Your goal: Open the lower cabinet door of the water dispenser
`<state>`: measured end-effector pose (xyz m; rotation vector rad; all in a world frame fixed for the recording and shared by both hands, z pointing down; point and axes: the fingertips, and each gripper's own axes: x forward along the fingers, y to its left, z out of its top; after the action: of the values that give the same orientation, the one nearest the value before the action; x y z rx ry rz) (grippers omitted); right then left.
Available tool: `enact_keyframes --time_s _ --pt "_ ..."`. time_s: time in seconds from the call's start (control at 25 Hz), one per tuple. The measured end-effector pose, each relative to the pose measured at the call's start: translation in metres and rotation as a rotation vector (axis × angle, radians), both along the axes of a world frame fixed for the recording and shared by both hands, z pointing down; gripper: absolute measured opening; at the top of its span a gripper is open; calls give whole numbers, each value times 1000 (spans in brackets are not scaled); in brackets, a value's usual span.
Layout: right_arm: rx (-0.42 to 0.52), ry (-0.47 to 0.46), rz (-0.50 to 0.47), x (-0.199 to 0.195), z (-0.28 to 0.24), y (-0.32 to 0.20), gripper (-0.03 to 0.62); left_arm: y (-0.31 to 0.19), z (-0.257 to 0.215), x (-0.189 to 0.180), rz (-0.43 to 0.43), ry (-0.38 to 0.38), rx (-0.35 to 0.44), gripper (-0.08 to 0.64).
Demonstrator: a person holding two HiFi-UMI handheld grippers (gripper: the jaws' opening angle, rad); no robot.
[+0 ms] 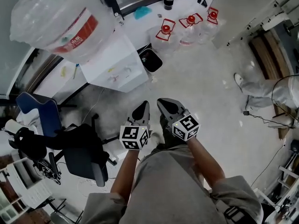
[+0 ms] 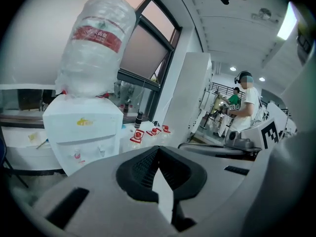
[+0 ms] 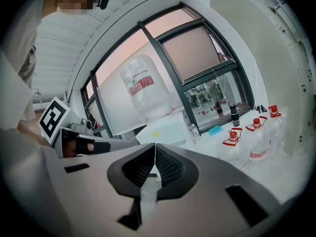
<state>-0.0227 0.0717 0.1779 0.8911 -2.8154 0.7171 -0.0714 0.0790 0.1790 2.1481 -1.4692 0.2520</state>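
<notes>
Showing dispenser taps (image 2: 76, 155) only in left gripper view, chair (image 1: 84, 157) overhead

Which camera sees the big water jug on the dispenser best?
The left gripper view: the water jug stands whole and close, red label showing, atop the water dispenser. The head view looks down on the water jug at a slant. The right gripper view shows the water jug smaller and farther off.
</notes>
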Motion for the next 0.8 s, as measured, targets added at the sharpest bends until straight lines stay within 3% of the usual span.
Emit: enact_keyframes --time_s 0.52,0.8 --pt "-132 -44 -15 -1 67 -108 12 -102 63 -1 -39 -57 -152 6" --pt "-158 -42 -15 -4 119 -156 12 -146 122 -12 -84 -43 -221 5"
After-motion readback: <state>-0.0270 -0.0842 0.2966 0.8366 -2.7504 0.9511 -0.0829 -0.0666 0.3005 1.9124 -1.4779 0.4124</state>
